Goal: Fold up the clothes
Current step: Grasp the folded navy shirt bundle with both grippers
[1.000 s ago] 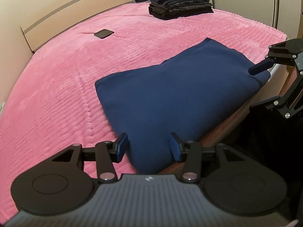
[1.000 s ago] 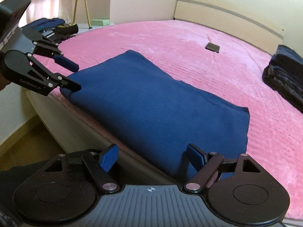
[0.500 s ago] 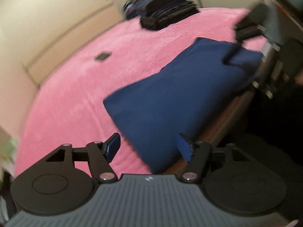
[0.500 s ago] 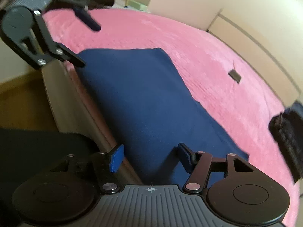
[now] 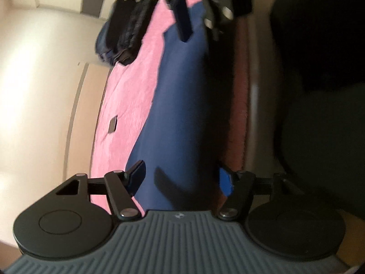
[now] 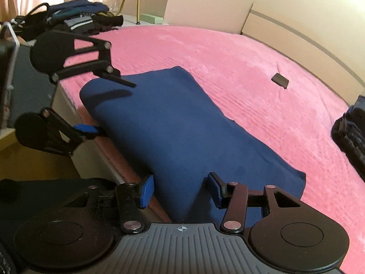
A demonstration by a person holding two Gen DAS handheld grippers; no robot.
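- The bed (image 6: 228, 52), under a pink ribbed cover, filled most of both views; it serves as the landmark here.
- The garment (image 6: 182, 125), dark navy and plain, lay folded into a thick, smooth oblong along the bed's near edge, one long side running level with that edge. Its surface was flat with soft rounded folds and one small step in the far long edge. In the left wrist view, which was rolled on its side and blurred, the garment (image 5: 180, 114) ran as a long navy band between the pink cover and the bed's edge.
- A stack (image 5: 127, 27) of dark folded clothes sat on the bed's far side, well apart from the garment.
- A pile (image 6: 79, 20) of mixed clothes lay beyond the bed's left corner.
- The right gripper (image 6: 181, 190) was spread wide, holding nothing, its fingers either side of the garment's near end at the bed's edge.
- The left gripper (image 6: 109, 107) was also spread wide and empty, one finger above the garment's other end, the other below, beside the bed's edge.
- A small dark flat object (image 6: 280, 80) lay on the cover towards the headboard (image 6: 296, 36).
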